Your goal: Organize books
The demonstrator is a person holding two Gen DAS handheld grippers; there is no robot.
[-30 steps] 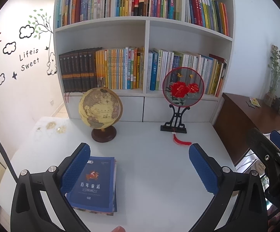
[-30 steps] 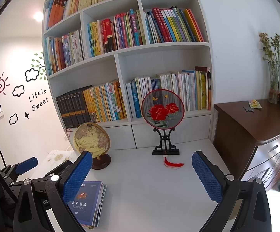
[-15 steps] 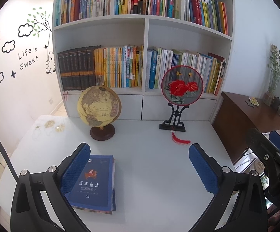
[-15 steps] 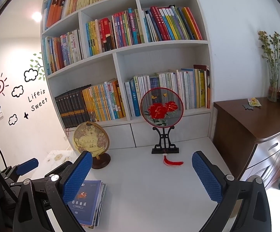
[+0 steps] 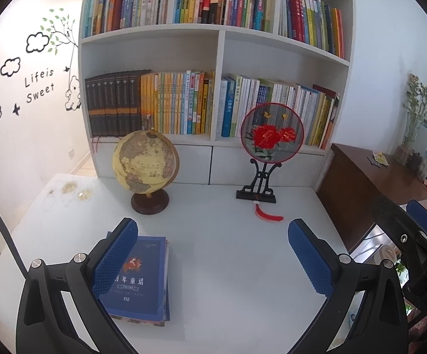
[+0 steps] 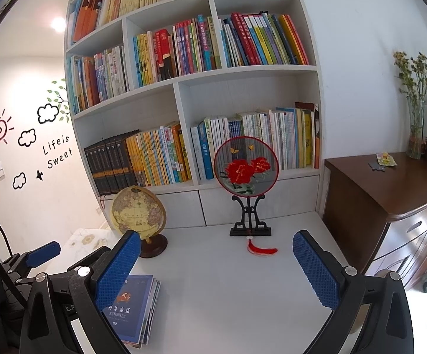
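While both grippers are hovering over the white surface (image 5: 231,265), nothing is getting grabbed: the left gripper (image 5: 213,262) is sitting with its jaws spread wide and empty, and the right gripper (image 6: 216,268) is doing the same, blue pads far apart with only bare surface between them.

The books to sort are lying flat in a small stack (image 5: 138,280) at the near left part of the surface, a dark blue cover with a little orange figure on top. In the left wrist view the left finger pad (image 5: 116,261) is overlapping the stack's left edge, though I can't tell if it's actually touching or just floating above it. From the right wrist view the same stack (image 6: 132,309) is peeking out beside that gripper's left pad.

Further back, a tan globe (image 5: 145,162) is standing on its round base, and a round fan with red flowers (image 5: 272,134) is sitting upright on a black stand, well apart from the globe. Behind both, the bookshelf (image 5: 219,32) is looking packed with upright books.
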